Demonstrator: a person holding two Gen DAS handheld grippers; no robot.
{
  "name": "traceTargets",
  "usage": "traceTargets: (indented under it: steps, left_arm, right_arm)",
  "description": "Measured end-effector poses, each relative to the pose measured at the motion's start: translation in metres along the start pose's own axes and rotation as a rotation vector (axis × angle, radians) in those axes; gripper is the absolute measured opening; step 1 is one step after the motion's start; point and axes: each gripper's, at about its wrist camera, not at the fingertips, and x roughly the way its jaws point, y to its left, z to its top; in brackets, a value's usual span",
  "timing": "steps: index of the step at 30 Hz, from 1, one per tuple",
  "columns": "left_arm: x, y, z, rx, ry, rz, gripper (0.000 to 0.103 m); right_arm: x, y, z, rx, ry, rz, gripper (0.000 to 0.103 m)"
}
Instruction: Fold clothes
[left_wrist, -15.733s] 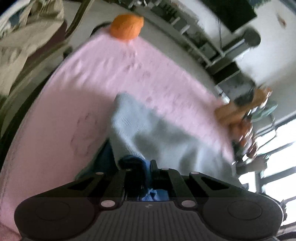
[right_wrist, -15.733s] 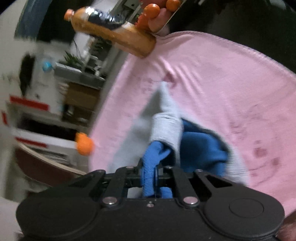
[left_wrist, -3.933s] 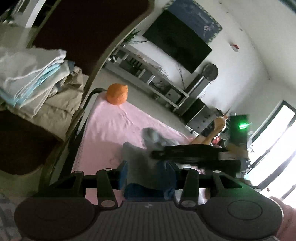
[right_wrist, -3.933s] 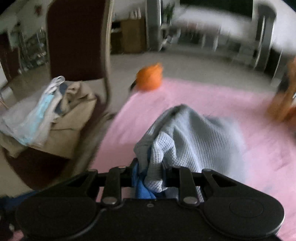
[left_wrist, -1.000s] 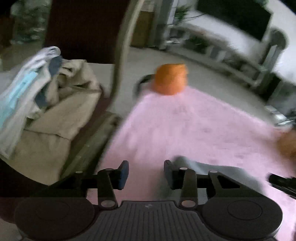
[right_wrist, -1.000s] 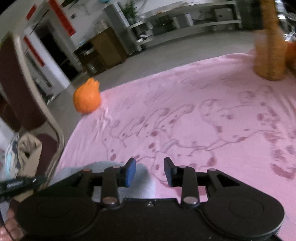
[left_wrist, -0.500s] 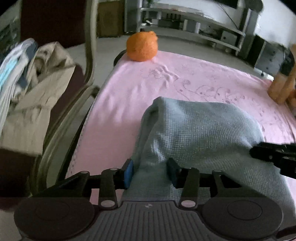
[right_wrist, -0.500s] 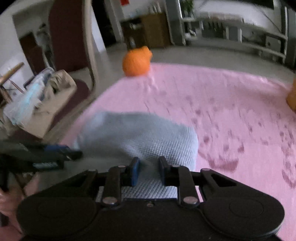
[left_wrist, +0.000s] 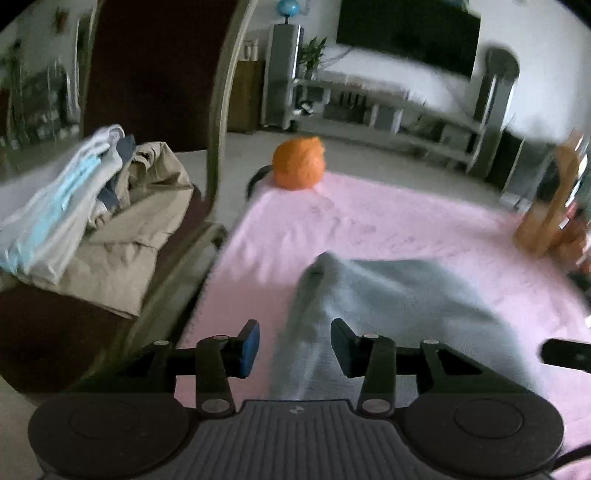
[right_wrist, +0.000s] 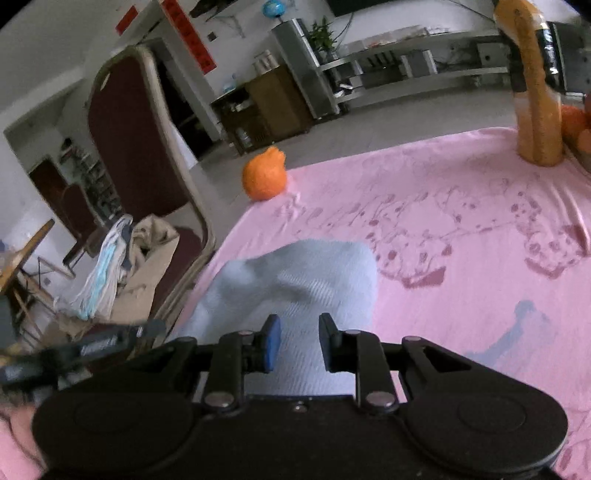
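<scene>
A folded grey knit garment (left_wrist: 388, 299) lies on the pink printed sheet (left_wrist: 406, 229). My left gripper (left_wrist: 295, 345) hovers at the garment's near left edge. Its jaws are closing, with a ridge of the cloth between them and a gap still showing at the left blue pad. In the right wrist view the garment (right_wrist: 306, 273) sits just ahead of and under my right gripper (right_wrist: 299, 341), whose jaws stand a little apart over the cloth without pressing it. The left gripper (right_wrist: 92, 347) shows blurred at the left there.
An orange plush ball (left_wrist: 299, 166) rests at the sheet's far corner. A maroon chair (left_wrist: 155, 74) on the left carries a pile of folded clothes (left_wrist: 92, 221). An orange bottle (right_wrist: 535, 92) stands at the far right. A pale blue stain (right_wrist: 509, 339) marks the sheet.
A second ago both grippers faced mostly bare sheet; now both hang over the grey garment. The right jaws have narrowed. Both views have swung sideways.
</scene>
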Motion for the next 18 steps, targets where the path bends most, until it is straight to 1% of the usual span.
traceTargets:
  steps: [2, 3, 5, 6, 8, 11, 12, 15, 18]
  left_arm:
    - [0.02, -0.007, -0.005, 0.045, 0.079, 0.045, 0.04]
    - [0.026, -0.01, -0.008, 0.061, 0.105, 0.053, 0.041]
    - [0.031, -0.013, -0.013, 0.087, 0.122, 0.076, 0.041]
    - [0.03, -0.013, -0.015, 0.085, 0.129, 0.078, 0.042]
    - [0.028, -0.011, -0.018, 0.08, 0.14, 0.084, 0.042]
    - [0.025, -0.016, -0.023, 0.121, 0.13, 0.113, 0.043]
    - [0.024, -0.017, -0.024, 0.132, 0.123, 0.119, 0.043]
    - [0.021, -0.012, -0.025, 0.115, 0.105, 0.114, 0.043]
    - [0.003, 0.003, -0.023, 0.02, 0.082, 0.07, 0.043]
  right_arm:
    - [0.01, 0.013, -0.007, -0.085, 0.016, -0.018, 0.023]
    - [0.016, 0.017, -0.011, -0.127, 0.029, -0.033, 0.023]
    - [0.028, 0.026, -0.019, -0.208, 0.057, -0.069, 0.021]
    - [0.034, 0.027, -0.023, -0.241, 0.082, -0.1, 0.019]
    - [0.045, 0.028, -0.033, -0.28, 0.143, -0.147, 0.019]
    - [0.045, 0.036, -0.046, -0.354, 0.16, -0.195, 0.019]
    - [0.044, 0.035, -0.048, -0.346, 0.154, -0.197, 0.018]
    - [0.035, 0.034, -0.052, -0.336, 0.116, -0.187, 0.018]
    - [0.021, 0.037, -0.054, -0.336, 0.072, -0.167, 0.019]
